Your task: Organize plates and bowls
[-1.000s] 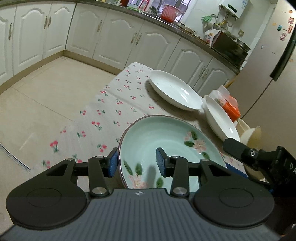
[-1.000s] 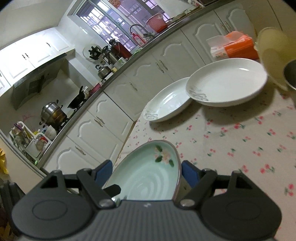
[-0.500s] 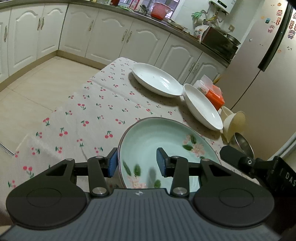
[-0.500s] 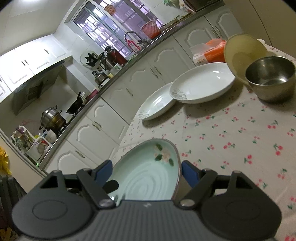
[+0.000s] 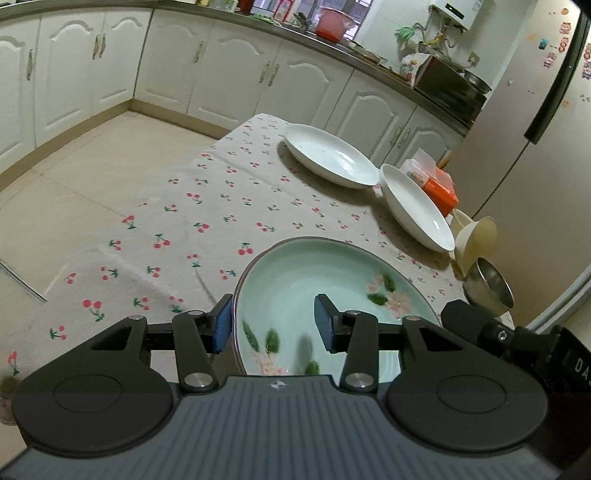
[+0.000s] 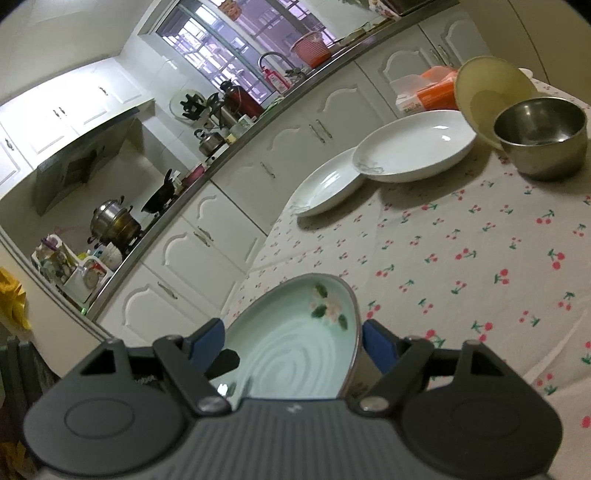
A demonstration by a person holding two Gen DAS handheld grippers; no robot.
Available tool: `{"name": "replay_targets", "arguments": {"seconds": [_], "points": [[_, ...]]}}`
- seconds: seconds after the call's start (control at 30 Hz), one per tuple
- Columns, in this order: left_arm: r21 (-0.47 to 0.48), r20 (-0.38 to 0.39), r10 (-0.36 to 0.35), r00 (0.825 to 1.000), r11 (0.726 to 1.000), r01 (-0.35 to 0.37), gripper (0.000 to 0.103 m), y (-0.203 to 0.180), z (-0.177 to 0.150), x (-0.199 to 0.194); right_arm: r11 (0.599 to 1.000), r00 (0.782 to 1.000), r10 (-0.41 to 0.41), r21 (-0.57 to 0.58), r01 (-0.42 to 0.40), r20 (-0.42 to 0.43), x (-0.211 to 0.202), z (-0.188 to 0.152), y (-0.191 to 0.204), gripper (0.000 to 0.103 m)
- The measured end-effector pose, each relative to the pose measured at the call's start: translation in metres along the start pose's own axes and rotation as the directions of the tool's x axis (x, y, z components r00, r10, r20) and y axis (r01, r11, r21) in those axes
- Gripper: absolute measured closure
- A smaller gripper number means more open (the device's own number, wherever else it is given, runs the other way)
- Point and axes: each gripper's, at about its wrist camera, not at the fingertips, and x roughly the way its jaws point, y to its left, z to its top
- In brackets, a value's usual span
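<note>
The left tongs (image 5: 273, 325) reach forward and slightly downward over the near end of the table (image 5: 229, 206), their camera looking along the cloth toward the far cabinets. The right tongs (image 6: 293, 341) come in from the other side, tilted so the room leans steeply in their view.

Between them sits a pale green bowl (image 5: 314, 295) painted with pink flowers and green leaves. The left tongs straddle its near rim: the left pad (image 5: 223, 325) lies outside the wall and the right pad (image 5: 323, 323) inside the basin, with a clear gap between them, so the tongs stand spread rather than pinched on the rim. The right tongs are also spread wide, one blue pad (image 6: 207, 338) on each side of the bowl's edge (image 6: 295, 332); whether either pad touches the ceramic I cannot tell.

Farther along the cherry-print cloth lie two white plates (image 5: 330, 155) (image 5: 415, 206), the second's edge overlapping the first. Just beyond them stand an orange box (image 5: 437, 188), a cream plastic bowl (image 5: 476, 240) tipped on its side, and a steel bowl (image 5: 487, 288) touching it.

White cabinets (image 5: 207, 62) run under a dark counter (image 5: 347, 48) around the room, with a red basket (image 5: 334, 24) by the window, and a refrigerator (image 5: 535, 129) stands to the right. The floor (image 5: 66, 166) is beige tile.
</note>
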Motion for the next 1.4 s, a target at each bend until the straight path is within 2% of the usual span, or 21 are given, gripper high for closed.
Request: {"name": "replay_targets", "arguments": {"seconds": [0.33, 0.53, 0.87, 1.1, 1.4], "points": [[-0.047, 0.036, 0.038, 0.999, 0.998, -0.036, 0.051, 0.036, 0.016, 0.017, 0.999, 0.998, 0.013, -0.032, -0.015, -0.054, 0.027, -0.01, 0.015, 0.021], [-0.08, 0.027, 0.051, 0.998, 0.996, -0.049, 0.051, 0.047, 0.017, 0.033, 0.998, 0.998, 0.022, -0.052, -0.025, -0.056, 0.038, -0.007, 0.024, 0.021], [-0.087, 0.025, 0.05, 0.998, 0.995, -0.047, 0.051, 0.051, 0.016, 0.037, 0.998, 0.998, 0.013, -0.054, -0.016, -0.057, 0.048, -0.005, 0.026, 0.021], [-0.086, 0.03, 0.056, 0.998, 0.995, -0.053, 0.049, 0.05, 0.01, 0.024, 0.998, 0.998, 0.007, -0.063, -0.011, -0.063, 0.052, -0.007, 0.03, 0.021], [-0.085, 0.039, 0.038, 0.998, 0.996, -0.035, 0.044, 0.049, 0.006, 0.02, 0.998, 0.997, 0.013, -0.06, -0.017, -0.071, 0.053, -0.006, 0.03, 0.019]]}}
